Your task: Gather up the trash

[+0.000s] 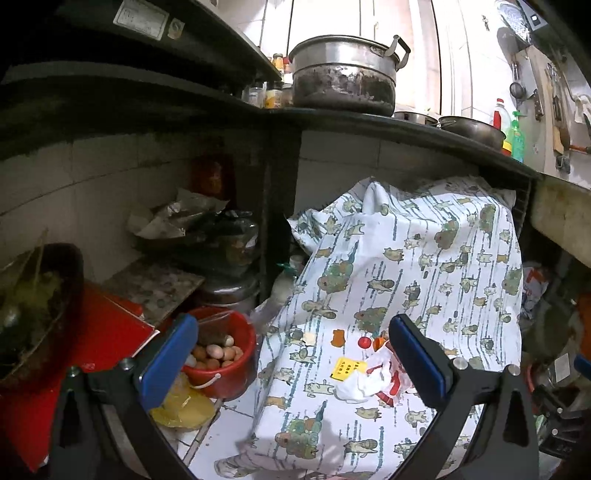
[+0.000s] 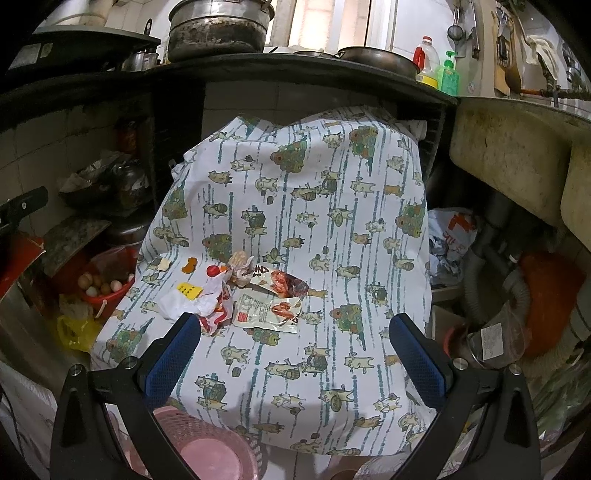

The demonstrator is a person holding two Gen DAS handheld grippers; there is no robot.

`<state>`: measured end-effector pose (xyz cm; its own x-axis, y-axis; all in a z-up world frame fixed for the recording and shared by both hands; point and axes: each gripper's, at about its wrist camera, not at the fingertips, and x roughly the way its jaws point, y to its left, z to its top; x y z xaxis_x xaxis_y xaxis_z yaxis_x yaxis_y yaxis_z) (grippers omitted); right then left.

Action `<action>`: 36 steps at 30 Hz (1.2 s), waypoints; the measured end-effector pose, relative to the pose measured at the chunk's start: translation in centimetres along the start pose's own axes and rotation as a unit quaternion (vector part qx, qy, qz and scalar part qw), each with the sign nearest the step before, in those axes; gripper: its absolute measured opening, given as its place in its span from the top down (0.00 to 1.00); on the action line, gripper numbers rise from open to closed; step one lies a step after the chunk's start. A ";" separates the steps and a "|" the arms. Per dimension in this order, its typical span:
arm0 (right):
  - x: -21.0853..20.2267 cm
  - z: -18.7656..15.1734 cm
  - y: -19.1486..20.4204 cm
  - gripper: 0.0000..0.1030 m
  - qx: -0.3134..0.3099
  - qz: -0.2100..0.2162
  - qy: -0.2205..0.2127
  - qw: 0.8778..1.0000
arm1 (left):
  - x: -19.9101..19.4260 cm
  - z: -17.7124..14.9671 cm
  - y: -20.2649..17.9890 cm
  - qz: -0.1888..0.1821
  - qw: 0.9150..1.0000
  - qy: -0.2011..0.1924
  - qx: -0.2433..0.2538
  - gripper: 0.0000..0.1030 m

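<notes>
1. Blue-padded jaws of the right gripper (image 2: 295, 354) stand spread as wide as they go over a cartoon-print cloth (image 2: 332, 206), gripping nothing; a pink plastic basket (image 2: 207, 435) sits just under them at the cloth's near edge.
2. Jaws of the left gripper (image 1: 295, 358) are equally wide and empty, its right pad close beside the litter on the cloth.
3. Trash lies in a cluster on the left part of the cloth: a printed snack wrapper (image 2: 269, 312) showing a photo of glazed meat and a block of small text too fine to read, and a second torn wrapper (image 2: 284, 282) touching it on the far side.
4. Just left of the wrappers rests a crumpled white tissue (image 2: 192, 301) carrying a yellow sticker (image 2: 189, 290) with dark characters that cannot be made out.
5. Beyond the tissue on the cloth sit a red bottle cap (image 2: 211, 270), an orange scrap (image 2: 190, 264) and a pale scrap (image 2: 164, 263).
6. Left of the cloth, on the floor, a red bucket (image 1: 236, 373) holds eggs (image 1: 214, 352), with a yellow bag (image 1: 184, 406) beside it.
7. Above the cloth, a dark counter (image 2: 295, 70) bears a blackened metal pot (image 2: 218, 26), a red-capped bottle (image 2: 426, 61) and a green pump bottle (image 2: 448, 75); their labels are unreadable.
8. Right of the cloth lies a white plastic bag (image 2: 452, 240) with orange print.
</notes>
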<state>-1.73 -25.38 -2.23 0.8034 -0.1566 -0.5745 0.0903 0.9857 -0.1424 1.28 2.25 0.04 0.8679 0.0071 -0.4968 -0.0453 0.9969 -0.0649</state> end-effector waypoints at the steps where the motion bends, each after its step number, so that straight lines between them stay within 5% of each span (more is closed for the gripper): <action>1: -0.1 0.0 0.1 0.00 -0.001 -0.001 0.000 1.000 | 0.0 0.1 -0.1 0.003 1.000 0.006 0.002 0.00; 17: -0.3 0.0 1.0 0.00 -0.026 -0.019 -0.010 0.999 | -0.7 0.3 -0.1 0.048 0.998 -0.041 0.026 0.00; 36: -0.9 -0.9 1.6 0.00 -0.031 -0.016 -0.014 0.999 | -1.5 0.3 -0.1 0.056 0.995 -0.071 0.035 0.00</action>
<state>-2.81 -23.73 -2.64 0.8170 -0.1861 -0.5458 0.0805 0.9740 -0.2116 0.14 2.15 1.10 0.9205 0.1256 -0.3701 -0.1165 0.9921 0.0467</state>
